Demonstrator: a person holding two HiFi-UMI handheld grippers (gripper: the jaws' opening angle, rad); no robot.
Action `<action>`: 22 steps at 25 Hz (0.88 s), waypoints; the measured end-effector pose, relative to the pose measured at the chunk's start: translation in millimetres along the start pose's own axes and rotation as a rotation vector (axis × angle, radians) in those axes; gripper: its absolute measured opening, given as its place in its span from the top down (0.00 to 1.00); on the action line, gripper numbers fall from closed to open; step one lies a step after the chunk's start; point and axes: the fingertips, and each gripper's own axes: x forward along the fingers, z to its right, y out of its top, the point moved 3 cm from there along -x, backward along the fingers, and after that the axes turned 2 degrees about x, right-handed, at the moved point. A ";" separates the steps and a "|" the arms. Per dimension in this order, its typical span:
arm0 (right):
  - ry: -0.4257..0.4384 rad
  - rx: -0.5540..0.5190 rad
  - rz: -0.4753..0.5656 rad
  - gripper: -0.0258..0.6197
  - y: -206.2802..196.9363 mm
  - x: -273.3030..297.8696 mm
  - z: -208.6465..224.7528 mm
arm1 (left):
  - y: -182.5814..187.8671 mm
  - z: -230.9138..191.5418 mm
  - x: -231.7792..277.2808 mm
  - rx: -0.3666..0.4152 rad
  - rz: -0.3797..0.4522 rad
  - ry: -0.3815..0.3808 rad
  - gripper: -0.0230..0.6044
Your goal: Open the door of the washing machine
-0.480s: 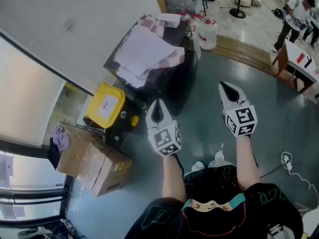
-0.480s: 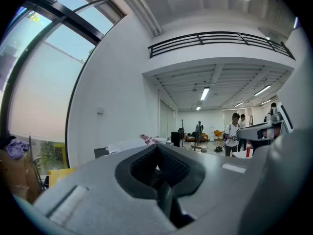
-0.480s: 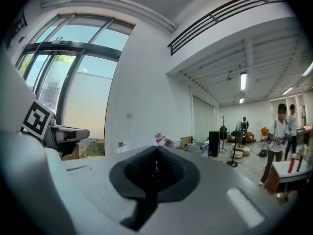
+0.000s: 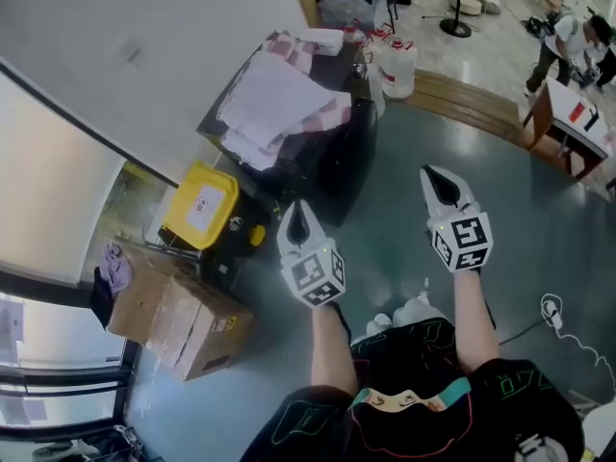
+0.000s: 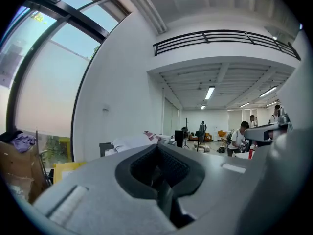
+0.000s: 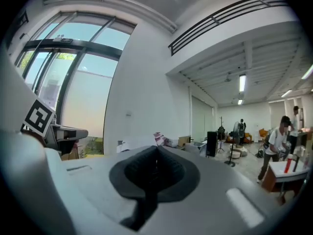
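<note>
Head view shows our left tongs (image 4: 299, 210) and right tongs (image 4: 435, 178) pressed together, empty, well short of the washing machine (image 4: 337, 166) ahead; reaching in closed, we risk glancing off without gripping.

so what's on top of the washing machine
A heap of white and red-striped cloth covers most of the washing machine, a small white box at its far end. What lies under the heap is hidden.

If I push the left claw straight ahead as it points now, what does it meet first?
Most likely the upper front of the dark machine just ahead, near the cloths piled on top. Nothing shows between the left claw and it, though depth is hard to judge.
</note>
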 end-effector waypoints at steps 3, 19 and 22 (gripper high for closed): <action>-0.009 0.027 -0.006 0.96 -4.4 4.0 2.3 | 2.0 -1.4 -3.4 -0.026 0.016 -0.001 0.95; 0.000 0.065 -0.026 0.96 -23.9 82.8 78.3 | -28.5 47.2 108.2 0.098 -0.091 -0.021 0.95; 0.043 0.070 -0.035 0.96 -29.5 125.7 101.7 | -31.6 58.7 152.1 0.104 -0.101 -0.001 0.95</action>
